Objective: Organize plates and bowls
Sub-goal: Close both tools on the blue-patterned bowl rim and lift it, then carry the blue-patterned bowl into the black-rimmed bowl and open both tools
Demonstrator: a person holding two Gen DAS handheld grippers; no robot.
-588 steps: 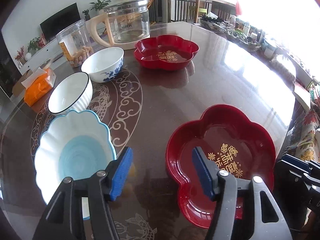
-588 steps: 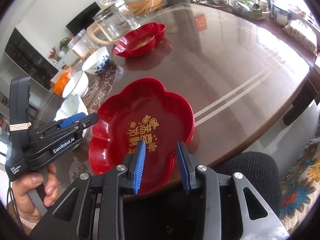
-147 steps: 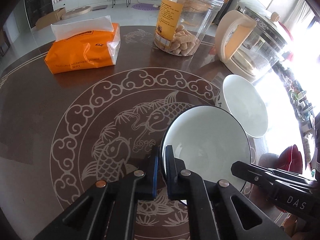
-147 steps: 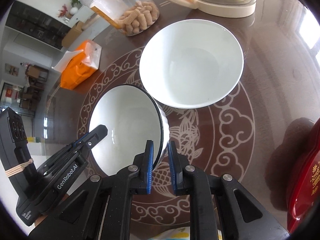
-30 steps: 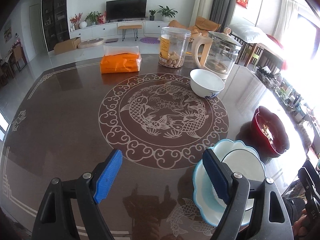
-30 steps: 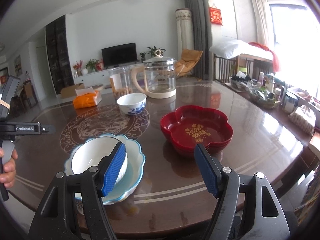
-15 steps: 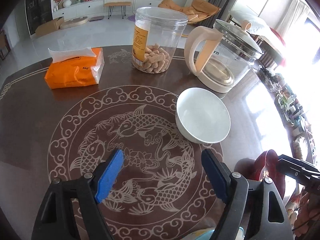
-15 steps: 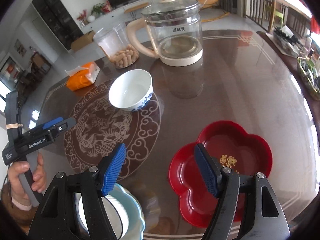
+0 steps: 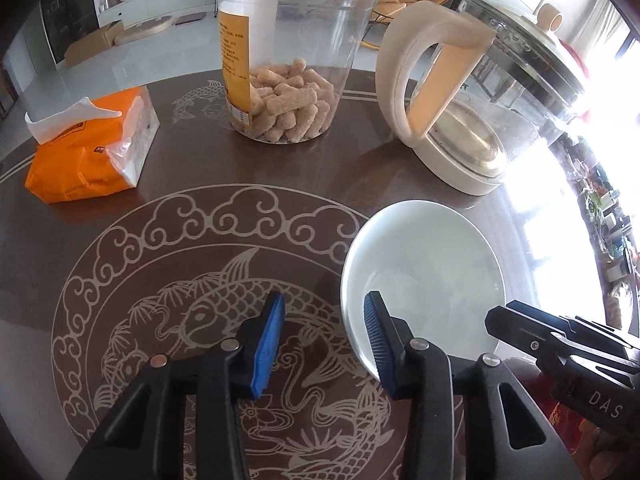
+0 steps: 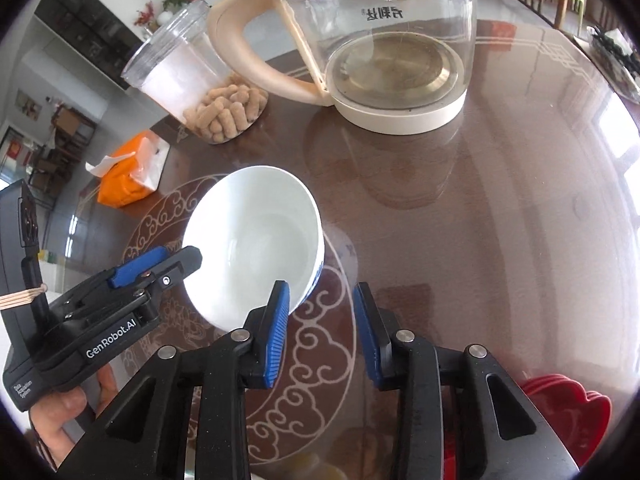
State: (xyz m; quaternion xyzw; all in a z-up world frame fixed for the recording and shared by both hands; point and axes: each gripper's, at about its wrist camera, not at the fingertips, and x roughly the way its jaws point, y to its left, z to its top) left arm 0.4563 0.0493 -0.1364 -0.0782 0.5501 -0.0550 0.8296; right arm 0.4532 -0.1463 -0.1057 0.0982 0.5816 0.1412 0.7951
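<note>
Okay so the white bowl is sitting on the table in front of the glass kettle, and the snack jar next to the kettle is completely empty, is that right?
Not quite. The snack jar is not empty: biscuit sticks fill its bottom part, as the left wrist view shows plainly. The rest holds: the white bowl sits on the table in front of the glass kettle, with the jar beside the kettle.

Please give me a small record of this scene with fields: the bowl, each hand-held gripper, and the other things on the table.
bowl: white bowl, upright and empty on the table
left hand-held gripper: jaws closing, astride the bowl's near rim, pads not yet on it
right hand-held gripper: jaws closing, astride the bowl's rim on the opposite side, not yet gripping
behind bowl: glass kettle, snack jar, orange tissue pack
edge of view: red plates
</note>
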